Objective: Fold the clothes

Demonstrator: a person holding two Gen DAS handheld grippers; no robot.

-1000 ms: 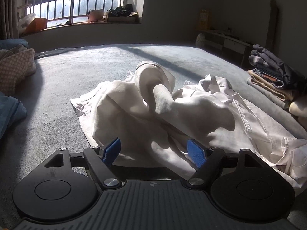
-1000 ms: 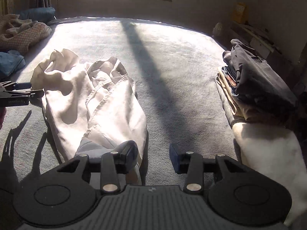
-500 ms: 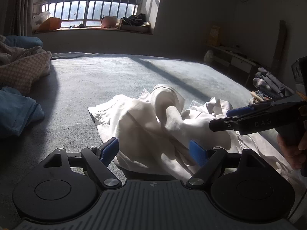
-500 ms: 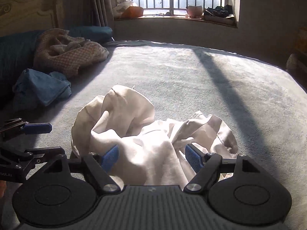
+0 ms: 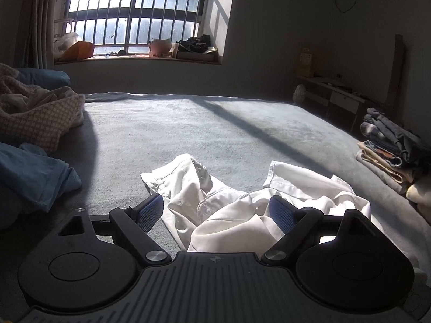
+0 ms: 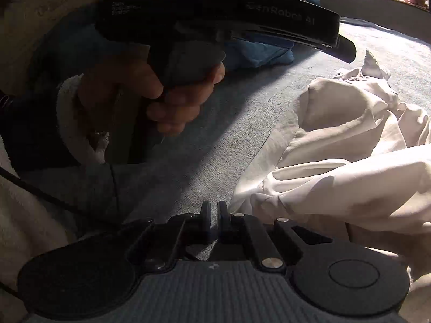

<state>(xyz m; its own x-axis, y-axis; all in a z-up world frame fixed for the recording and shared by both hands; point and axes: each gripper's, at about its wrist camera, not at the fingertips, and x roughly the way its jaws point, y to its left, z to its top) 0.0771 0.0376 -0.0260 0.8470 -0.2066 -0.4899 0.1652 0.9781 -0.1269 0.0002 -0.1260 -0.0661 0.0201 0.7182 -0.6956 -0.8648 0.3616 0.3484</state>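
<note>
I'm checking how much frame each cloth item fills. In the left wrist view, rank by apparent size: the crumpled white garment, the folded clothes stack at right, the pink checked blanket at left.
1. Crumpled white garment, though it lies nearest the camera.
2. Pink checked blanket, cut by the frame edge.
3. Folded clothes stack.

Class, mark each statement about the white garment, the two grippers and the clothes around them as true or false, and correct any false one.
1. The left gripper has its jaws open. True.
2. The white garment lies neatly folded. False: it is crumpled on the grey bed cover.
3. The right gripper has its jaws spread wide. False: they are nearly together.
4. A stack of folded clothes sits at the right. True.
5. The windowsill is bare. False: several items rest on it.
</note>
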